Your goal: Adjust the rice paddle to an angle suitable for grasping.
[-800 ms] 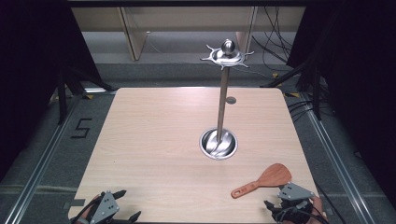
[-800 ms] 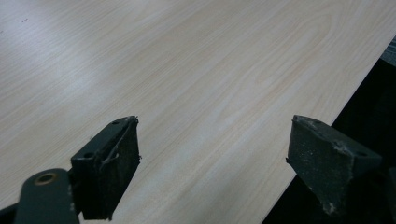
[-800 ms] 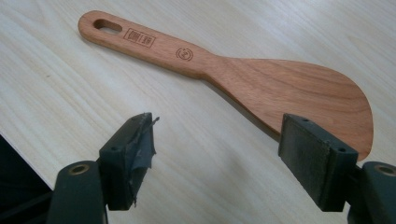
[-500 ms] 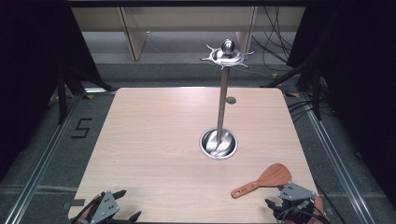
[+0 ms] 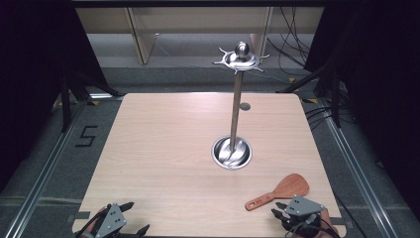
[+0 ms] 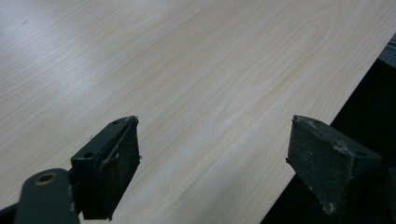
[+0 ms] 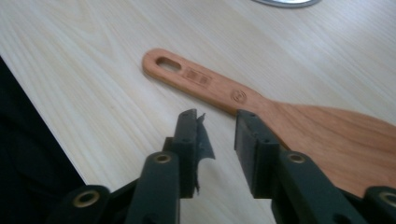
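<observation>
**Spatula still flat on the bench, nothing hung yet**

Judged early in the work: wooden spatula point(image 5: 280, 192) lying flat at about 4 o'clock on the bench point(image 5: 163, 148), blade toward 2 o'clock, handle toward 8 o'clock, with the hanging slot at the handle end. Not yet gripped, not yet lifted. Metal hanging stand point(image 5: 236, 106) upright near the middle of the bench, round base at its foot, hooked crown at the top toward 12 o'clock, hooks bare as far as visible.

Right gripper point(image 7: 217, 130) just at the near side of the spatula's neck, fingers point(image 7: 254, 135) narrowly parted with nothing between them, no pad pressing on wood. Left gripper point(image 6: 212, 154) low over bare bench at about 7 o'clock, fingers spread wide, holding nothing.

Probably left to do: closing on the handle, lifting, carrying to the crown, threading the slot over a hook.

Hard to make out:
- Both hands and gripper bodies cut off by the bottom edge of the high view.
- Right finger of the left gripper hanging past the bench edge, over darkness.
- Count and shape of the crown's hooks too small to tell.
- Stand's base cropped at the top of the right gripper view.
- Small grey disc point(image 5: 244, 106) behind the pole, nature unclear.
</observation>
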`<action>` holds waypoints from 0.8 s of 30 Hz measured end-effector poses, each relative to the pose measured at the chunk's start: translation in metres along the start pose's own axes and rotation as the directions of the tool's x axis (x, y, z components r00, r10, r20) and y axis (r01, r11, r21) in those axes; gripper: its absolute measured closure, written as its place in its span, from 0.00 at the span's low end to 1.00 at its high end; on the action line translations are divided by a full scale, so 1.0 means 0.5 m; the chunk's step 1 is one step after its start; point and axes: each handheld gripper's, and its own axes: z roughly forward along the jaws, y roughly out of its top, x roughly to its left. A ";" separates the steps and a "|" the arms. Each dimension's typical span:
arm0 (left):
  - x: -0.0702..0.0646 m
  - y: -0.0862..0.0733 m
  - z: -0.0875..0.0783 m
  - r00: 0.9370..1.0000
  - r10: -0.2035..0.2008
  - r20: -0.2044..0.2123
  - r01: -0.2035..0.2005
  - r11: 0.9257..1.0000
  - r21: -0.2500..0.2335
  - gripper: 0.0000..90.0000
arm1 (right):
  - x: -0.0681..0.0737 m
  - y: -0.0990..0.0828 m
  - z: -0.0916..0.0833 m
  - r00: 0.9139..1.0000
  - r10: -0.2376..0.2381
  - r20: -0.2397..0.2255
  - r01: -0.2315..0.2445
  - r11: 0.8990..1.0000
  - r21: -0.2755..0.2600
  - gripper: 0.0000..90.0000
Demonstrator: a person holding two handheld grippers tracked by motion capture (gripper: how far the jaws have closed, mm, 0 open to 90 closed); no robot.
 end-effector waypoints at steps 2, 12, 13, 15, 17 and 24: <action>0.002 0.000 0.002 1.000 0.021 -0.008 -0.021 1.000 -0.010 0.18 | 0.004 0.004 0.005 1.000 0.001 -0.008 -0.001 1.000 -0.003 0.82; 0.001 0.001 0.002 1.000 0.010 -0.006 -0.010 1.000 -0.012 0.18 | 0.012 0.016 0.029 0.999 0.002 -0.032 -0.003 0.999 -0.032 1.00; -0.001 0.000 0.003 1.000 -0.013 0.003 0.013 1.000 -0.013 0.18 | 0.012 0.017 0.030 1.000 0.006 -0.028 -0.007 1.000 -0.026 1.00; -0.004 0.000 0.004 1.000 -0.025 -0.001 0.025 1.000 -0.014 0.18 | 0.012 0.019 0.035 1.000 0.011 -0.015 -0.011 1.000 -0.025 1.00; -0.004 0.000 0.004 1.000 -0.028 0.000 0.028 1.000 -0.015 0.18 | 0.011 0.020 0.043 1.000 0.005 -0.021 -0.005 1.000 -0.015 1.00; -0.001 0.001 0.005 1.000 0.012 -0.011 -0.012 1.000 -0.018 0.18 | 0.017 0.034 0.065 0.999 -0.033 -0.038 0.032 0.999 -0.011 1.00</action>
